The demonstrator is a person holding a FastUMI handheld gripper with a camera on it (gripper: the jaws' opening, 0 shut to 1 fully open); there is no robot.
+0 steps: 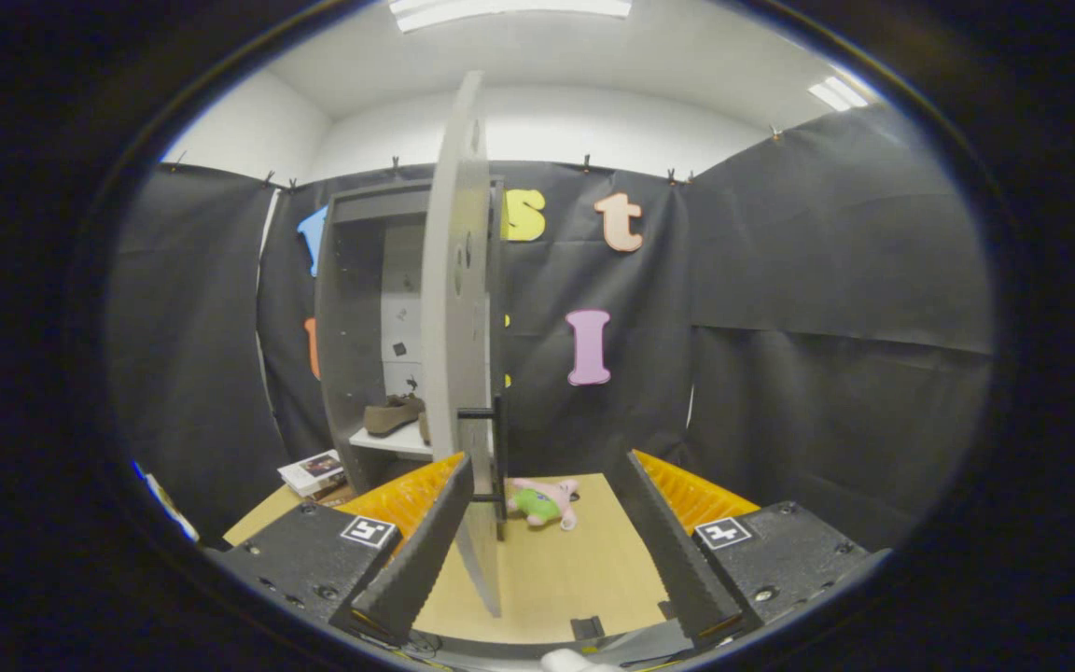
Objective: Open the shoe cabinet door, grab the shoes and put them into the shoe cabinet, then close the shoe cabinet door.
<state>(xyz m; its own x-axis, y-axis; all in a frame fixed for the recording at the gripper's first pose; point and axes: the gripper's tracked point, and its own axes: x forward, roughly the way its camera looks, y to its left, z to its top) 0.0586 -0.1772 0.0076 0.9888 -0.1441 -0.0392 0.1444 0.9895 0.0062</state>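
From the gripper view, the gripper (545,532) is spread wide, grasping nothing. The shoe cabinet door (459,308) stands open edge-on between the fingers, beside the left one, its black handle (491,448) showing. A brown shoe (393,414) rests on the cabinet's shelf (392,441). A plush toy (544,502) lies on the wooden table (556,569) beyond.

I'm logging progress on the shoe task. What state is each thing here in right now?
Cabinet: upright, inside exposed.
Door: swung wide open, seen edge-on, its lower edge between the jaws.
Handle: on the door, untouched.
Shoes: resting on the cabinet's shelf.
Plush toy: lying on the table beyond the jaws.
Books: stacked beside the cabinet.
Gripper: jaws open, gripping nothing.
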